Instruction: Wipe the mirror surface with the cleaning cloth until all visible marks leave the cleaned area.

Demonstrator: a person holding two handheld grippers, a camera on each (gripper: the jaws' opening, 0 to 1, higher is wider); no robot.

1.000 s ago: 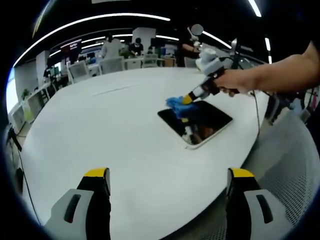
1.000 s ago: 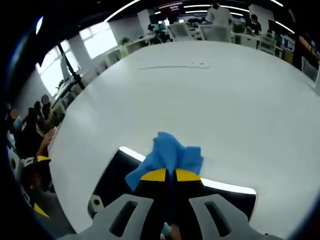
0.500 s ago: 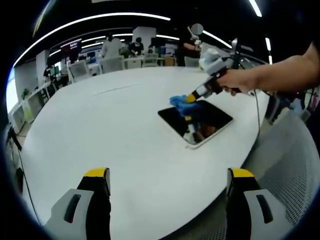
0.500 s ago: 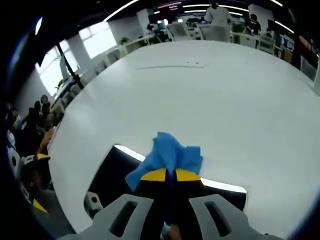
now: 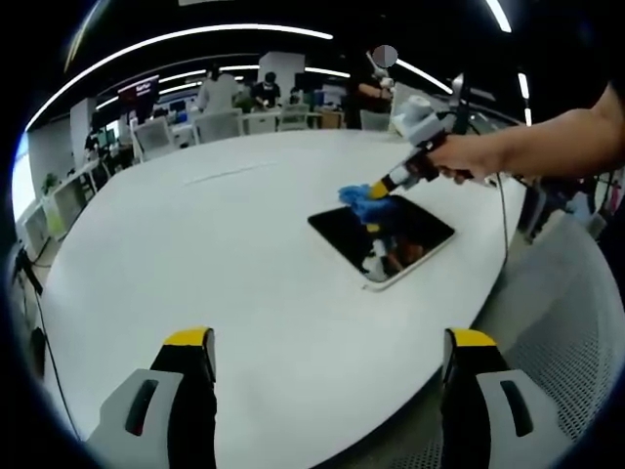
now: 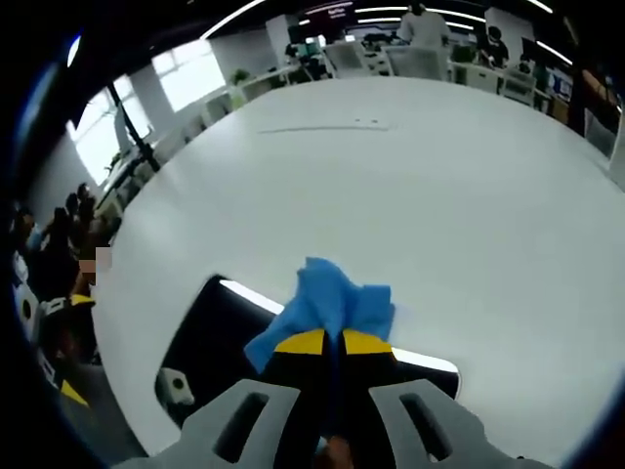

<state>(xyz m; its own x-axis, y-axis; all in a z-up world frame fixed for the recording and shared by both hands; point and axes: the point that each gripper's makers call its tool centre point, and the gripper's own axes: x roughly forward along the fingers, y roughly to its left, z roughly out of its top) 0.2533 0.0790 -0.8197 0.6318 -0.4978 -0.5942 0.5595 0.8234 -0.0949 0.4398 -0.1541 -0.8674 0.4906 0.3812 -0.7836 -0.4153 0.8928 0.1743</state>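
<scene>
A flat rectangular mirror with rounded corners and a pale rim (image 5: 383,238) lies face up on the large white oval table (image 5: 195,254), toward the table's edge on the side where the person's bare forearm (image 5: 547,147) reaches in. In the left gripper view the mirror's long axis runs diagonally, from the near corner at lower right to the far corner at upper left, and its dark glass reflects the ceiling and the tool above it. The right gripper (image 5: 379,191), grey-bodied with yellow-tipped jaws, is angled down onto the mirror's far edge with its jaws pressed together on a crumpled blue cleaning cloth (image 5: 361,200); the cloth touches the glass at that far edge and overhangs slightly onto the table. In the right gripper view the same gripper (image 6: 332,342) pinches the cloth (image 6: 327,308) between its yellow tips, with the bunched fabric fanning forward beyond them and the mirror (image 6: 215,342) spreading left and right beneath. The left gripper (image 5: 327,352) is held low over the near part of the table, well apart from the mirror, its two yellow-tipped jaws spread wide and gripping nothing. Office chairs and desks (image 5: 225,122) stand beyond the table's far side.
</scene>
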